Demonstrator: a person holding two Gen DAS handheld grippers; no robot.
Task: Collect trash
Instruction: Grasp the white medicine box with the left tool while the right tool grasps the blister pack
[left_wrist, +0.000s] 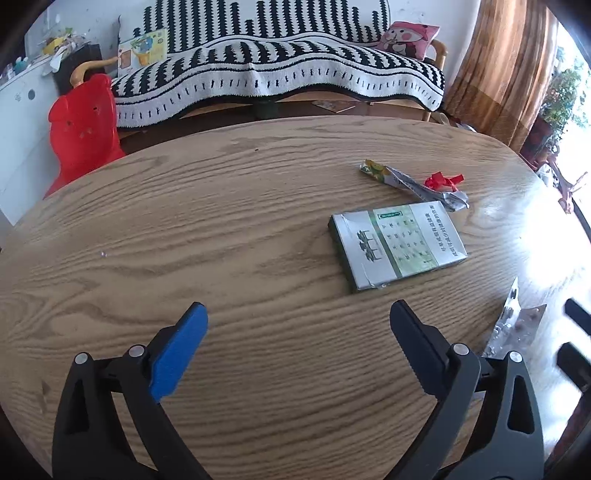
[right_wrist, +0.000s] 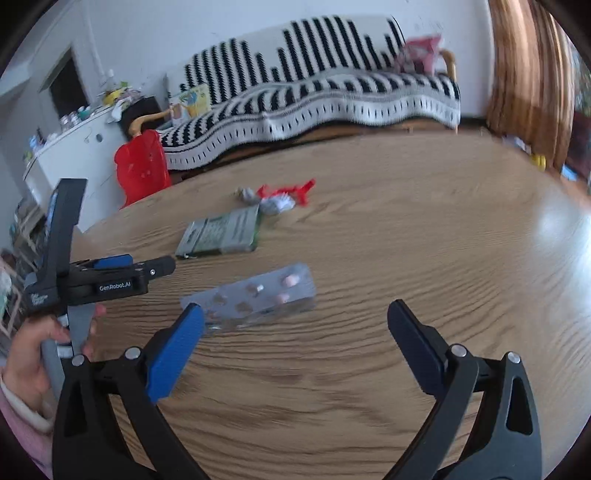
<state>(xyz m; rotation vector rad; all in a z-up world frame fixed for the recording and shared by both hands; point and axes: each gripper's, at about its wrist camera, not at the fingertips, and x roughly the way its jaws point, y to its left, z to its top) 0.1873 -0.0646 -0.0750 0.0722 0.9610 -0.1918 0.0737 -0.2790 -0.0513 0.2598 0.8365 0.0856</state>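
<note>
A flat grey-green carton (left_wrist: 397, 245) lies on the oval wooden table (left_wrist: 221, 229), ahead and right of my open, empty left gripper (left_wrist: 297, 314). Behind it lie a crumpled foil wrapper (left_wrist: 413, 182) and a red ribbon scrap (left_wrist: 441, 181). A silver pill blister (left_wrist: 517, 325) lies at the right. In the right wrist view the blister (right_wrist: 258, 297) lies just ahead of my open, empty right gripper (right_wrist: 295, 314), touching its left pad. The carton (right_wrist: 221, 236), wrapper (right_wrist: 273, 203) and ribbon (right_wrist: 288, 190) lie farther back. The left gripper (right_wrist: 159, 267) shows from the side.
A red plastic stool (left_wrist: 85, 136) stands beyond the table's far left edge. A sofa under a black-and-white throw (left_wrist: 280, 70) runs along the back wall. A white cabinet (left_wrist: 22, 122) is at the left, brown curtains (left_wrist: 506, 62) at the right.
</note>
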